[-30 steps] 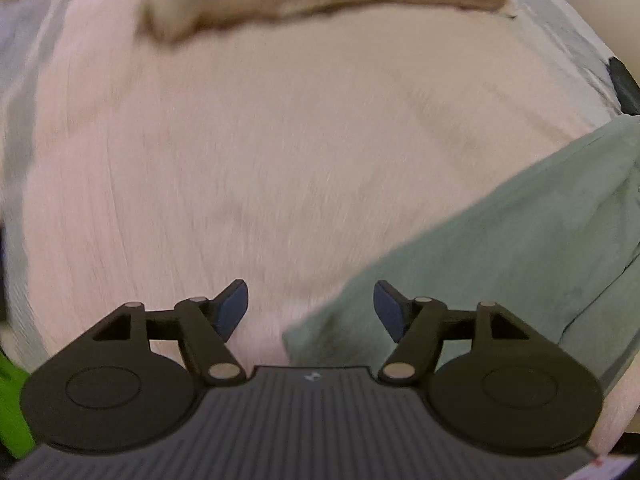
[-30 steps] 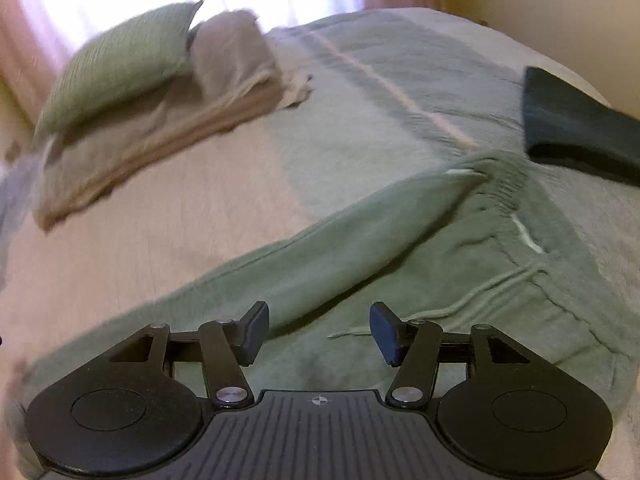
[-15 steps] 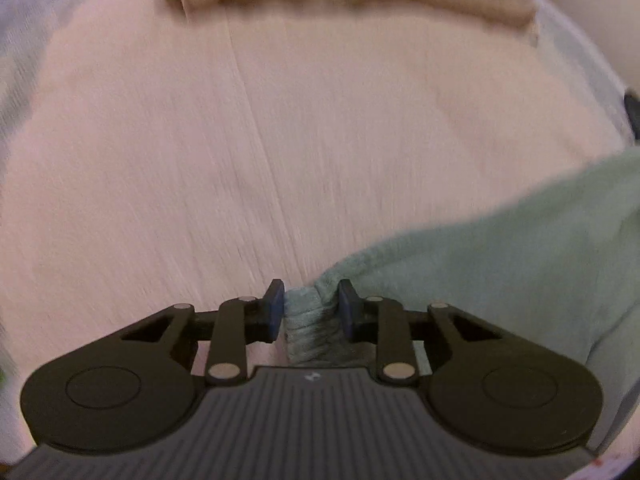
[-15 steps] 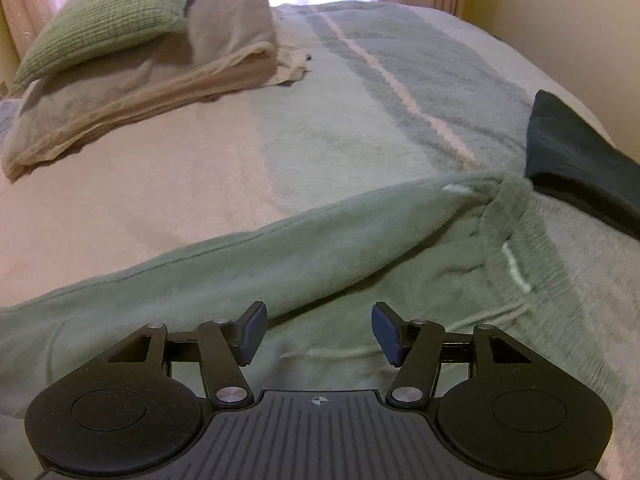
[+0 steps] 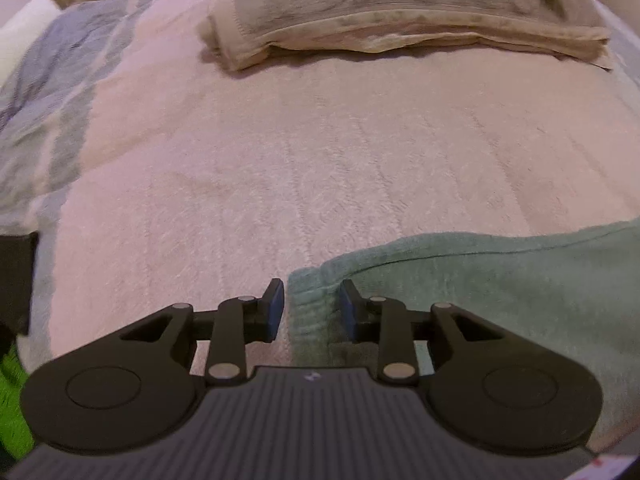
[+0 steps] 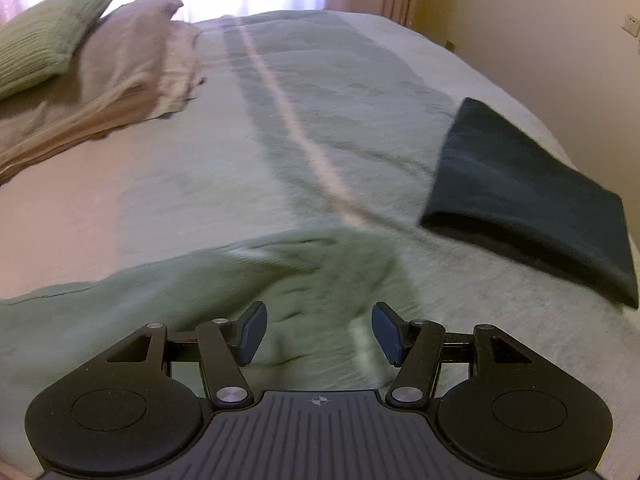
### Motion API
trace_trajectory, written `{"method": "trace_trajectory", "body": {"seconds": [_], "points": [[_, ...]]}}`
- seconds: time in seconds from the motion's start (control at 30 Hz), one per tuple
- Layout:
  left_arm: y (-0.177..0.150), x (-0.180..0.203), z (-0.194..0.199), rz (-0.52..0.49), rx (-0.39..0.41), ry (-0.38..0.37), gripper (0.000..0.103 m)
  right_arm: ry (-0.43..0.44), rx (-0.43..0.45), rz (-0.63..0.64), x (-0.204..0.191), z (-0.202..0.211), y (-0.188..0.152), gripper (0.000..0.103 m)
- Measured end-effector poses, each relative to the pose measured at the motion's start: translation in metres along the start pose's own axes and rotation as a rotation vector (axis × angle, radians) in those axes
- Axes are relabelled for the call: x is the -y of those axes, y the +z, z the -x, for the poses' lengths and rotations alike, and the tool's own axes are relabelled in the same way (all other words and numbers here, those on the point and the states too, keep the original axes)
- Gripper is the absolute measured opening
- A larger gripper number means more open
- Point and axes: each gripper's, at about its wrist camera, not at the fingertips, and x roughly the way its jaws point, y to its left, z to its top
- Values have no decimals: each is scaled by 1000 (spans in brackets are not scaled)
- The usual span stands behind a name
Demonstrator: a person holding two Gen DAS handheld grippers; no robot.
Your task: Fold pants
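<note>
left hand-held gripper is pinched on the ribbed cuff of the green pants spread on the bed; right hand-held gripper is held spread above the waistband. soft, limp, light fabric is best taken at cuff and waistband.

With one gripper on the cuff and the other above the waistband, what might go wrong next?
The left gripper pinches only the edge of the green pants' cuff, so it may slip out when lifted. The right gripper is open over the blurred waistband; a hasty close might catch the blanket too.
</note>
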Motion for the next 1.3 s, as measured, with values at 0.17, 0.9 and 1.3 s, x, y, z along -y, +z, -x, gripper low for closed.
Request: {"method": "trace_trajectory", "body": {"seconds": [0.17,0.9,1.3], "points": [[2,11,-6,43,-33,40,26,73,-28,52,44,-35,13,57],[-8,138,42,44,-10,6,50,445,-113,-74,70,-87,-8,45],[11,302,60,-140,69,-251,50,256,40,-101,141,-59,45,0]]}}
